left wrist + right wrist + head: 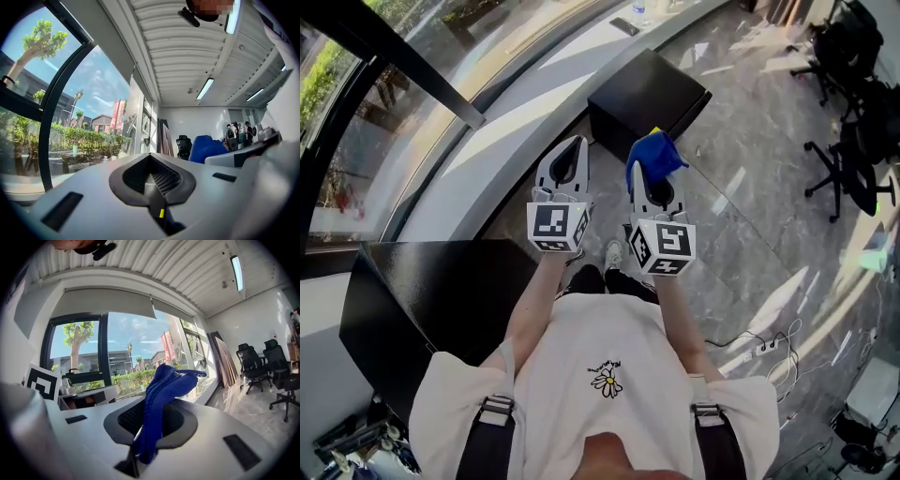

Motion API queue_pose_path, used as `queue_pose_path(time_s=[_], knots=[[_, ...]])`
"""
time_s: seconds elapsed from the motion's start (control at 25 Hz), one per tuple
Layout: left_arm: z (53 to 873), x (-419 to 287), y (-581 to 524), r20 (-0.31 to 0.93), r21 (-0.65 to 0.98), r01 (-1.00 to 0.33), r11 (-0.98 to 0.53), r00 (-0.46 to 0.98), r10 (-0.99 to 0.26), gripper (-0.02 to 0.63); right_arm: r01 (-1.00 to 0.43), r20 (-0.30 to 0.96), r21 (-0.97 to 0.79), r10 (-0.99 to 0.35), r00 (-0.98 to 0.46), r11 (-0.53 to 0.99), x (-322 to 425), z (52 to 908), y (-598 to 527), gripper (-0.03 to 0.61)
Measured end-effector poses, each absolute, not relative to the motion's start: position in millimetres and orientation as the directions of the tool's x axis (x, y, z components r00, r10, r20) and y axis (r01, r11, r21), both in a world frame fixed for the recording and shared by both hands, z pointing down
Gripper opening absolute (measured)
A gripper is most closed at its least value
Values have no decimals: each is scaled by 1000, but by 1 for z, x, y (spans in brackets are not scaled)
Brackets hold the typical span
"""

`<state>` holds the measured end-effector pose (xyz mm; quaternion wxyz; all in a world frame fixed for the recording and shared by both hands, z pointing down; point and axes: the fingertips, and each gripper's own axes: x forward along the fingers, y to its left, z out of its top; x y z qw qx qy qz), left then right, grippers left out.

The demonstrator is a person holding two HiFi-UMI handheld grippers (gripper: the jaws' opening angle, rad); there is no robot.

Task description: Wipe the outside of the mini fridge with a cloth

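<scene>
Marble floor [750, 234]; cloth [159, 399] over right claw [137, 459]

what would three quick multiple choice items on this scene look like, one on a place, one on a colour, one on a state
1. Where is the cloth?
A. pinched in the right gripper
B. lying on the floor
C. draped over an office chair

2. What colour is the cloth?
A. red
B. blue
C. white

3. How do the jaws of the left gripper stand?
A. wide apart
B. together, with nothing between them
C. closed on a second cloth

Answers:
1. A: the right gripper view shows the cloth coming up from between that gripper's closed jaws.
2. B: it is deep blue in both the head view and the right gripper view.
3. B: the left gripper view shows the two jaws meeting along one seam, with nothing caught there.
</scene>
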<state>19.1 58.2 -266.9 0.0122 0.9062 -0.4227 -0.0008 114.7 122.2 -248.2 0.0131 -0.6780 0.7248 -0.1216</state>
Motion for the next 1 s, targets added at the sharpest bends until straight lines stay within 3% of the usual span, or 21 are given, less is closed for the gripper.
queue_pose_path(time_s=[0.68, 1.0], knots=[[-242, 20, -53, 32, 15, -780, -625, 625, -780, 5, -984, 200, -167, -975, -100, 67, 120, -212, 7, 72], [-70, 18, -113, 23, 38, -796, -604, 604, -796, 5, -994, 178, -104, -983, -44, 26, 119, -48, -53, 72]])
